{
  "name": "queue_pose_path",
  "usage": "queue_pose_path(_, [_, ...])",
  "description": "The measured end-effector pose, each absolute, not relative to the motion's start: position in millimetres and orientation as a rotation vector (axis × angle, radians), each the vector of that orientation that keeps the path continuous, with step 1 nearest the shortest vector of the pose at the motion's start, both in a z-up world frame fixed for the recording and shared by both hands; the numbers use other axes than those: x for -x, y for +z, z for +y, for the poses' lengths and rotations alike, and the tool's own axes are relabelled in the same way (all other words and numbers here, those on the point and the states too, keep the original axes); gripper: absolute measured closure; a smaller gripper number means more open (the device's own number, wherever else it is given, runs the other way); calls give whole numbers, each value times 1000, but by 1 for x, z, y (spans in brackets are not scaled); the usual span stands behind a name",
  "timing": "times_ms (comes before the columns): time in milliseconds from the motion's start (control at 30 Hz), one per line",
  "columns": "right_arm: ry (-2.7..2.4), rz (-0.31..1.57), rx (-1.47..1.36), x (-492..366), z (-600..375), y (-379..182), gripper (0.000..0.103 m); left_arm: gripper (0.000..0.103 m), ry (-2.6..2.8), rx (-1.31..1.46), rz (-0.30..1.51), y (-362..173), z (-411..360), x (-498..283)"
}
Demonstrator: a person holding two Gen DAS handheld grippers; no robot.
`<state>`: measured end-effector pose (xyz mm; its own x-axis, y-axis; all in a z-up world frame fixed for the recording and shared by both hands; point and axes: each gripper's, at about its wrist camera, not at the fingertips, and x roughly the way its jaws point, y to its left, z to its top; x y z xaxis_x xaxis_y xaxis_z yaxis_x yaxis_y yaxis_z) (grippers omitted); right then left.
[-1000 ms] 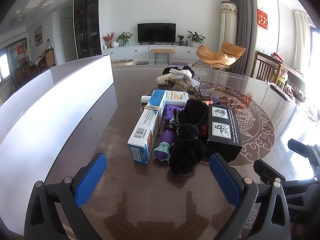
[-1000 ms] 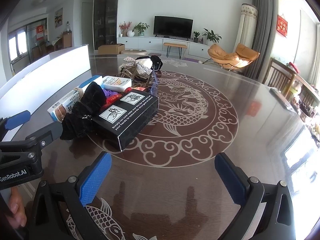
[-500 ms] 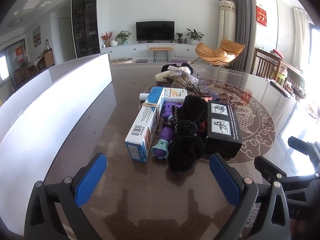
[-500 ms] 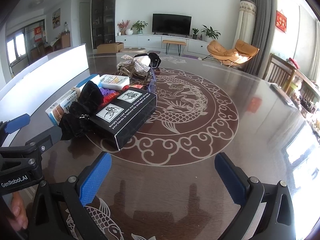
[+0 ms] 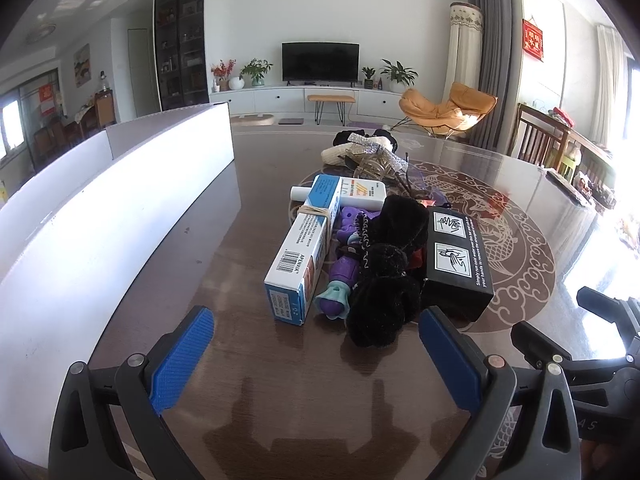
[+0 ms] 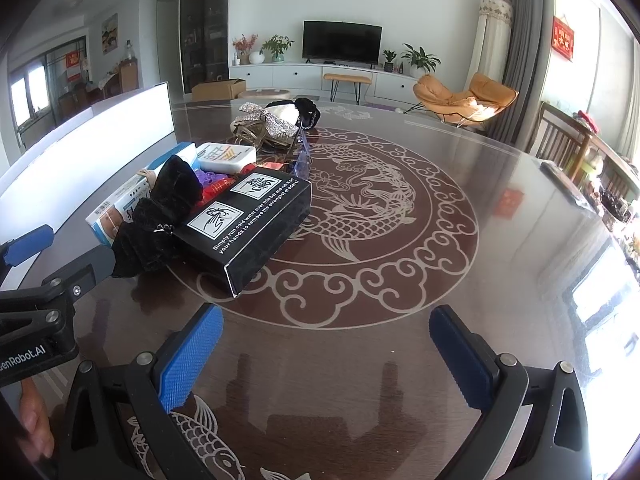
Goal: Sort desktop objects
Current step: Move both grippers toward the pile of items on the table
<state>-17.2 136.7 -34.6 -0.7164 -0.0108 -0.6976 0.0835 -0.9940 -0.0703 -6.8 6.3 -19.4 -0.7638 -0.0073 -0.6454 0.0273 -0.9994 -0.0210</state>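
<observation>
Desktop objects sit heaped on the dark bench (image 5: 256,264), straight ahead of my left hand-held gripper (image 5: 316,360) and off to the front-left of my right hand-held gripper (image 6: 324,360). Left one hovers low over the wood, blue pads spread wide, nothing between them. Right one is the same: released, fingers apart, only the bare fish pattern (image 6: 360,216) of the bench under it.

Closest to my left gripper is a black fuzzy bundle (image 5: 384,280), lying just beyond the fingertips. Touching it on its left lies a purple toy (image 5: 342,276) with a teal collar, and left of that a long white-and-blue box (image 5: 304,248) with a barcode end facing me and a rubber band round it. On the bundle's right, pressed against it, is a black box (image 5: 458,260) with white hand pictures and print on its top. Beyond these, a white bottle (image 5: 360,194) lies flat, and farther still a heap with a glittery silver bow (image 5: 372,150).

From the right gripper, the black box (image 6: 248,216) is the nearest item, its corner pointing toward me, the fuzzy bundle (image 6: 160,216) against its left side. A tall white panel (image 5: 100,208) stands along the bench's left edge.
</observation>
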Motion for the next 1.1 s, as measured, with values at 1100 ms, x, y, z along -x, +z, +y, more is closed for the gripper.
queue_pose_path(1100, [-2773, 162, -1364, 32, 135, -52, 0, 0, -2912, -1129, 51, -27, 5, 9])
